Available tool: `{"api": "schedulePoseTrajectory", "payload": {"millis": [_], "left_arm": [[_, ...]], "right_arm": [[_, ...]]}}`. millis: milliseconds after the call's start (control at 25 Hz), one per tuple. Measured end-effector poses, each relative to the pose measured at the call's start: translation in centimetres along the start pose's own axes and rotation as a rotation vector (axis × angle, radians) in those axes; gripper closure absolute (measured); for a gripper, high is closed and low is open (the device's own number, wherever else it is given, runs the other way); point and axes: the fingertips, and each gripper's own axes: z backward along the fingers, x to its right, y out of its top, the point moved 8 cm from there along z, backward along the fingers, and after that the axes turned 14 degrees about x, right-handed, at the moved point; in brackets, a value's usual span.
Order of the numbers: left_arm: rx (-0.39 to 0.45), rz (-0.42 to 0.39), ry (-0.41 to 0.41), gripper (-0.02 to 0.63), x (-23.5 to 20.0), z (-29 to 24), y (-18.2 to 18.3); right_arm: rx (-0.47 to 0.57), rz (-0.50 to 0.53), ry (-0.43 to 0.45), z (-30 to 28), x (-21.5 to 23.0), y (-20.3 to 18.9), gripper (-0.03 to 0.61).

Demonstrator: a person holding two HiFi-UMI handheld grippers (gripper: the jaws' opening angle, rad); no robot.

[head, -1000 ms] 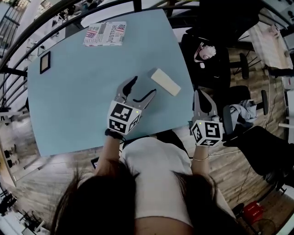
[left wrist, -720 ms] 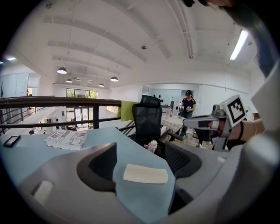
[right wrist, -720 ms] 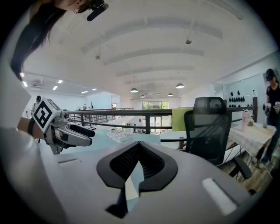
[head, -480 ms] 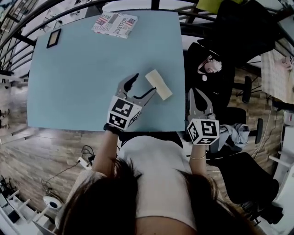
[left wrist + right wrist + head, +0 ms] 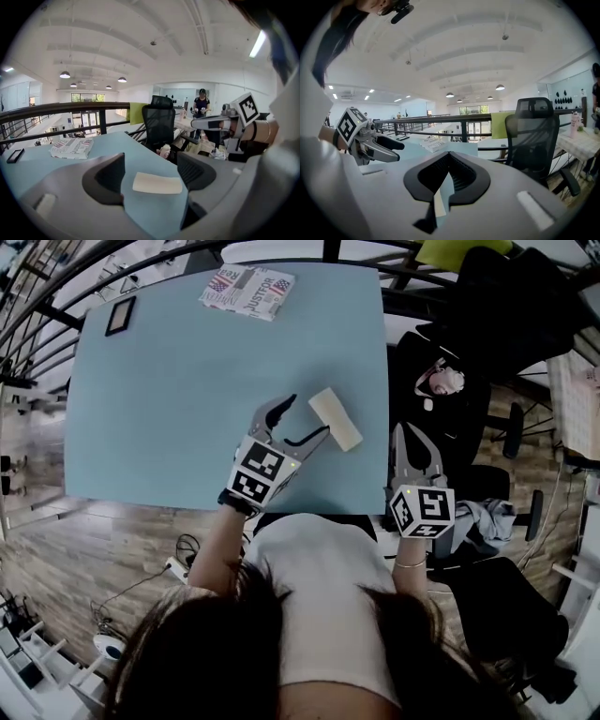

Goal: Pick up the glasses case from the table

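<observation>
Case (image 5: 336, 418) just ahead of left hand-held gripper (image 5: 310, 414)
Its jaws spread wide — case flat on the table (image 5: 187, 381), not pinched; right hand-held gripper (image 5: 410, 439) pressed together, empty.

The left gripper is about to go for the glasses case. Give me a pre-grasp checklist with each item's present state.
1. Left gripper jaws apart, nothing held: ok.
2. Glasses case lies flat on the table, uncovered: ok.
3. Case seen ahead between the left jaws, untouched: ok.
4. Right gripper shut, off the table's right edge, clear of the case: ok.
5. Printed book and black frame far from the case: ok.
6. Jaw opening wider than the case: cannot tell.
</observation>
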Motion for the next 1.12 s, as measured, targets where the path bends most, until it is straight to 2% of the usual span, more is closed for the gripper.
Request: {"api": "schedulePoseTrajectory", "payload": {"millis": [320,760,920,1120], "left_arm": [[-0.051,-0.039,-0.090,0.212,-0.6,-2.5,-0.1],[-0.165,-0.101,-0.288,0.187,-1.1,-6.9,-3.4],[-0.210,-0.169,-0.386,0.178,-0.9,-8.5,-4.2],[-0.283,-0.279,-0.552,0.173,-0.4,-10.4,-5.2]], "right_arm": [[-0.035,-0.012,-0.029,-0.5,0.6,-1.2,0.577],[-0.069,-0.039,-0.079,0.6,2.0,-2.2,0.577],[-0.088,-0.047,-0.093,1.0,2.1,-3.0,0.577],[-0.105,-0.057,-0.122,1.6,2.5,-3.6,0.577]]}}
